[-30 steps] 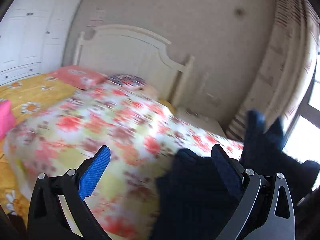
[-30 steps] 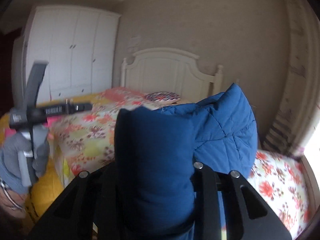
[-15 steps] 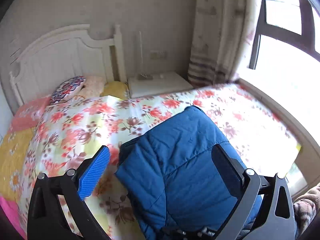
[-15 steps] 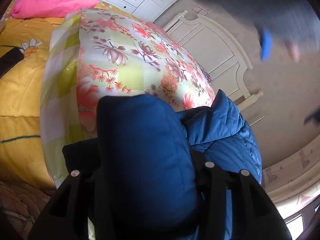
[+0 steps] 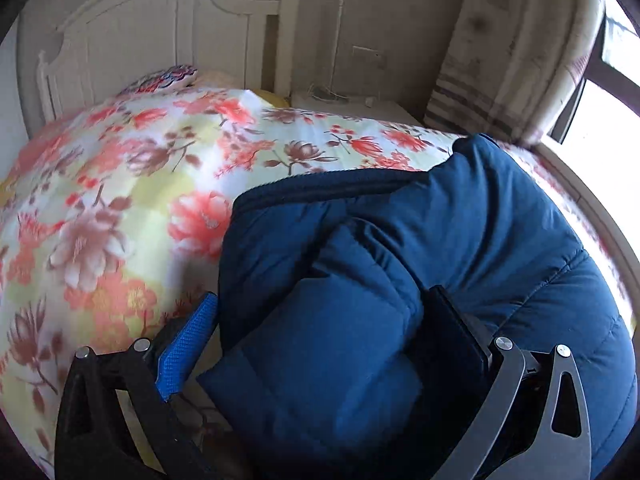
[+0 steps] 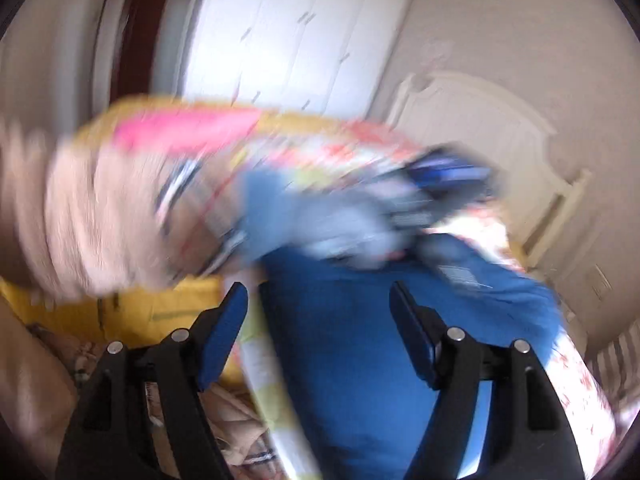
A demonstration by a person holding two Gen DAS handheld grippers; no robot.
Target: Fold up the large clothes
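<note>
Left wrist view: the left gripper pinches a thick fold of the blue quilted jacket lying on the floral duvet.

Right wrist view, blurred: the right gripper is spread apart over the jacket, gripping nothing. Folding seems midway; next, it likely needs a fresh edge to grasp.

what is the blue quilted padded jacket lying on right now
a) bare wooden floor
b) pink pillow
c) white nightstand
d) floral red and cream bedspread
d: in the left wrist view the blue quilted padded jacket rests on the floral red and cream bedspread, whose pattern shows around its edges.
</note>
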